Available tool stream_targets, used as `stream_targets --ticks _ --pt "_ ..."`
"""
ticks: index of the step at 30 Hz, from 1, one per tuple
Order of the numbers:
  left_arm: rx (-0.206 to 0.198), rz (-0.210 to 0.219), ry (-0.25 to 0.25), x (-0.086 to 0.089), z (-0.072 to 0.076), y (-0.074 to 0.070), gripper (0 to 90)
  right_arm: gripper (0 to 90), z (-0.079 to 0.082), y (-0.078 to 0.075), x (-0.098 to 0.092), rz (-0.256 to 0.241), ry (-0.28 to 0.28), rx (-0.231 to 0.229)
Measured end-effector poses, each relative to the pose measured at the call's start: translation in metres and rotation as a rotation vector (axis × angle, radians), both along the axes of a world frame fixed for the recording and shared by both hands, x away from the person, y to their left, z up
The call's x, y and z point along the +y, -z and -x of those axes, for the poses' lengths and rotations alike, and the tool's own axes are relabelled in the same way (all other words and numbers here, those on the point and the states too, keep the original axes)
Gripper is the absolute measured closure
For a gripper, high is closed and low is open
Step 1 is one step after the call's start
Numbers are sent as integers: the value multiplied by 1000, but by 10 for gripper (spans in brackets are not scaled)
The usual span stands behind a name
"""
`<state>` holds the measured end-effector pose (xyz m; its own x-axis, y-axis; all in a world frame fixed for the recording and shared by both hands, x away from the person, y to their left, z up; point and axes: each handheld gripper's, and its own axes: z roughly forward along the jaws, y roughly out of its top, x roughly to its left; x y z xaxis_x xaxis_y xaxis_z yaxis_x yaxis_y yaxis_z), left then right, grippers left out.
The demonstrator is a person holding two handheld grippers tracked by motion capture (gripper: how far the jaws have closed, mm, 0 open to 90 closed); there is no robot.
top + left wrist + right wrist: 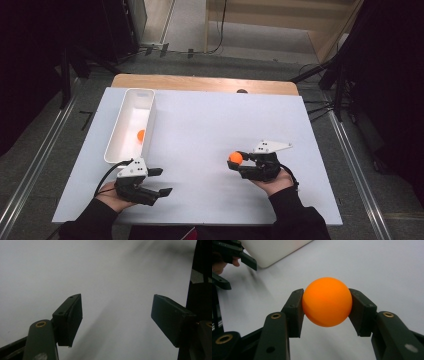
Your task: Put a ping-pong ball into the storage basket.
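My right gripper (235, 161) is shut on an orange ball (235, 158), holding it just above the white table sheet (220, 125) right of centre. In the right gripper view the ball (327, 305) sits squeezed between both black jaws. A second orange ball (141, 134) lies inside the white bin (120, 125) at the left. My left gripper (162, 181) rests near the front left edge, below the bin, open with nothing between its jaws; in the left gripper view its gripper (116, 315) points over bare white sheet.
The white sheet covers a wooden table (200, 82) whose far edge shows behind it. The bin's corner (272, 252) and the left gripper (227, 262) appear at the top left of the right gripper view. Grey floor and dark stands surround the table.
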<state>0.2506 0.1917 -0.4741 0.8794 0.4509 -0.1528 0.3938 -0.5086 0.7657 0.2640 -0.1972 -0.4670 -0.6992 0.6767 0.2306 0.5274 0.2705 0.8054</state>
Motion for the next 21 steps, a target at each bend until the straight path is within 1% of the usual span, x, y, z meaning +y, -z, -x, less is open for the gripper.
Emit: stream_targets --ticks 3,8,12,15,21 --pt "-8 -1 -2 2 2 -1 255 483 -3 -2 8 1 -8 2" --pt "-8 11 -6 3 2 -1 255 483 -5 -6 20 3 -19 -14" --pt "-5 10 -7 3 1 -1 255 483 -9 -7 26 4 -27 -14" --pt "-4 12 -5 3 1 -1 255 483 -12 -7 30 -3 -30 -5" --pt "-3 9 -2 2 1 -2 255 483 -16 -9 38 0 -34 -6"
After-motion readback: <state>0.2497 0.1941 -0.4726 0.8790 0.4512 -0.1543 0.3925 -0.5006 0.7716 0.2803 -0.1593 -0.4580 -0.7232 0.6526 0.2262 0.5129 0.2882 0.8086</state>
